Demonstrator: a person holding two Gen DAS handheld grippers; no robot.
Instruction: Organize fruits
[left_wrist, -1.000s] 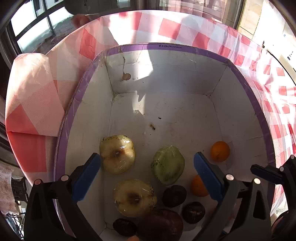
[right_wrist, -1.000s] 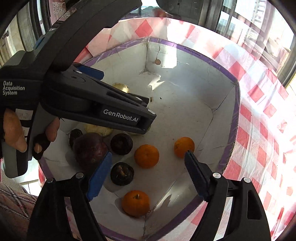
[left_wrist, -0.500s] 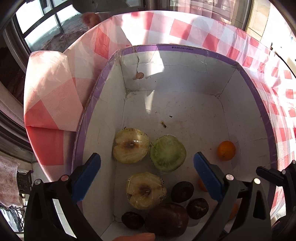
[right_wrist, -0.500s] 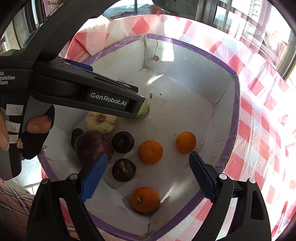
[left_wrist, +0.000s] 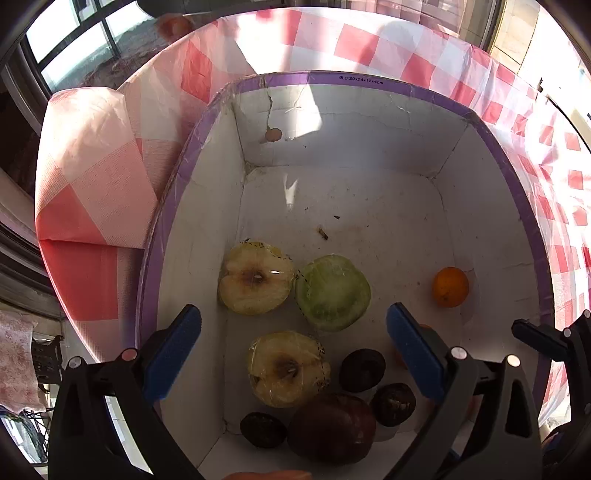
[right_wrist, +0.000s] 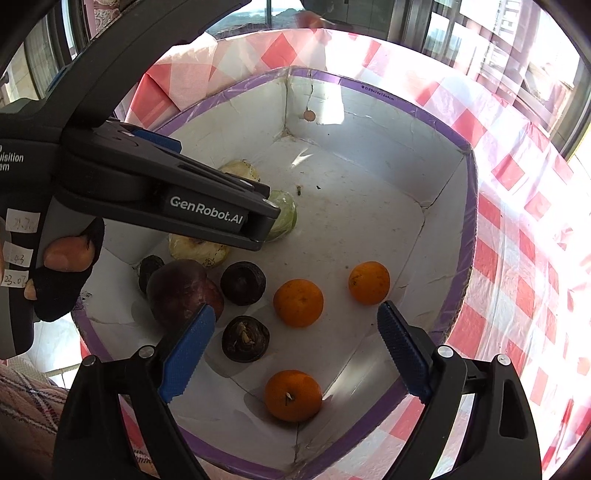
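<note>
A white box with a purple rim (left_wrist: 369, 79) (right_wrist: 467, 236) holds the fruit. In the left wrist view, two wrapped apple halves (left_wrist: 255, 278) (left_wrist: 288, 369), a wrapped green half (left_wrist: 332, 291), an orange (left_wrist: 450, 287), three small dark fruits (left_wrist: 362, 369) and a large dark red fruit (left_wrist: 332, 428) lie in it. The right wrist view shows three oranges (right_wrist: 298, 302) (right_wrist: 369, 282) (right_wrist: 293, 396) and dark fruits (right_wrist: 243, 282). My left gripper (left_wrist: 293, 343) is open and empty above the box. My right gripper (right_wrist: 293, 345) is open and empty above the box's near corner.
The box sits on a red-and-white checked tablecloth (left_wrist: 369, 40) (right_wrist: 517, 236). The cloth hangs over the table edge at the left (left_wrist: 92, 184). Windows stand behind the table. The left gripper's body (right_wrist: 166, 199) crosses the right wrist view over the box's left side.
Both grippers have drawn back and risen from the box, so more of the box and cloth shows. The fruit has not moved. Both stay open.
</note>
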